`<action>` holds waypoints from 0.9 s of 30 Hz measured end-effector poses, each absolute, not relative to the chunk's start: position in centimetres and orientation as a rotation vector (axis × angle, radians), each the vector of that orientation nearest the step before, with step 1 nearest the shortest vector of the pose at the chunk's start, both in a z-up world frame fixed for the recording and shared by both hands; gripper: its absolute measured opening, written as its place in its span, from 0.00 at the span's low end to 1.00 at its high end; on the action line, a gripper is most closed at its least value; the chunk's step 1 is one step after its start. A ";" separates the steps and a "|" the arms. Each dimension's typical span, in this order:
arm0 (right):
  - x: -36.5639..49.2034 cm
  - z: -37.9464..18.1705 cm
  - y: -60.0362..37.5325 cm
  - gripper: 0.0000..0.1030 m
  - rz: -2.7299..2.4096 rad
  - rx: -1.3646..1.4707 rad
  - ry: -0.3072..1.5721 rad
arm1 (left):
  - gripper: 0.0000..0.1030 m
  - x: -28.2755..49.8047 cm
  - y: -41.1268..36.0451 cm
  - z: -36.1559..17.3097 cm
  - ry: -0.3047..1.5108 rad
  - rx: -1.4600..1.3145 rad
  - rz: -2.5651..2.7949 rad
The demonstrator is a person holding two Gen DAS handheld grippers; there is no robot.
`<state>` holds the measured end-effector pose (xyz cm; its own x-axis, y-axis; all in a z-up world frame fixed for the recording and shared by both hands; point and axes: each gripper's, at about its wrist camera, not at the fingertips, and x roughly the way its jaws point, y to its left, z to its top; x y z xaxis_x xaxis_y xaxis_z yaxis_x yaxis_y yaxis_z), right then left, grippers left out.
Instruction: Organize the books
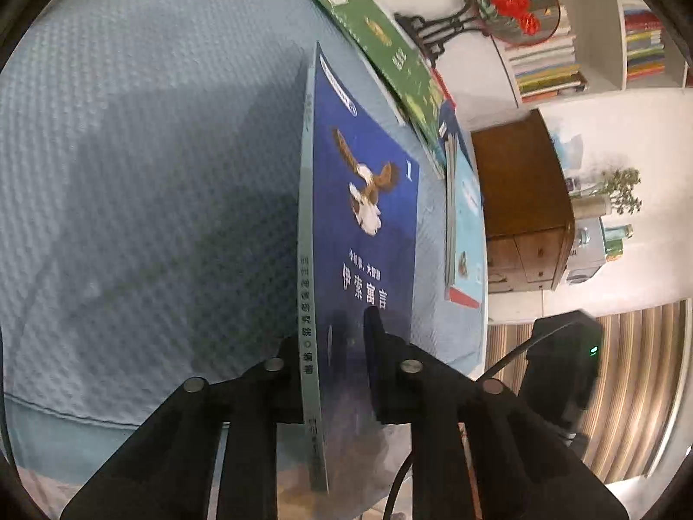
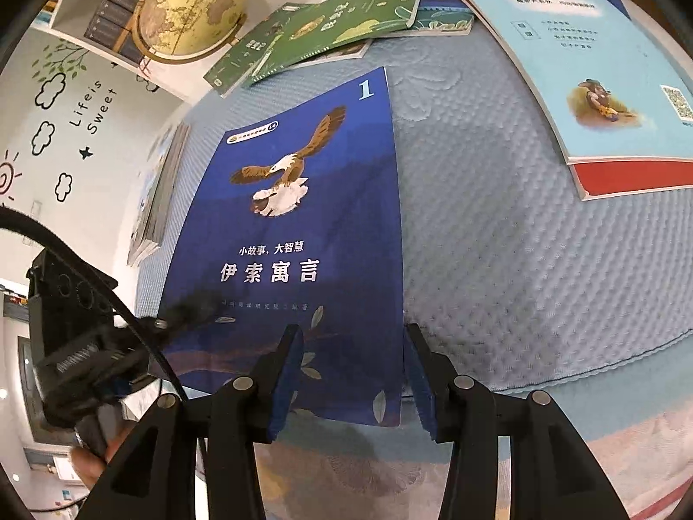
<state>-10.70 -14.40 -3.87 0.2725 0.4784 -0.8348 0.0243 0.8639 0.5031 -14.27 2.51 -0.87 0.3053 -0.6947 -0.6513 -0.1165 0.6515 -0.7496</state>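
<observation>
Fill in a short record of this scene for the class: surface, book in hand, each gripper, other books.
surface: blue quilted mattress
book in hand: blue eagle book, numbered 1
left gripper: shut on the blue eagle book's spine edge
right gripper: open, fingers astride the book's near corner
other books: green books; light blue book on a red one

eagle book [image 2: 303, 199] lies on bed [image 2: 519, 260], right in front of right claw [image 2: 351, 372]. green books [image 2: 329, 26] further back, book stack [image 2: 606, 86] off to its right, globe [image 2: 190, 13] back-left.
</observation>
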 end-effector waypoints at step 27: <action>-6.6 0.5 -8.2 0.24 0.595 0.144 1.161 | 0.21 -12.3 2.0 2.7 1.269 -0.651 -0.282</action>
<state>-6.60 -8.22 0.46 0.2646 0.5104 -0.8182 -0.3663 0.8381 0.4043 -12.31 2.01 2.70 0.2936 -0.5379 -0.7902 -0.1523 0.7897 -0.5942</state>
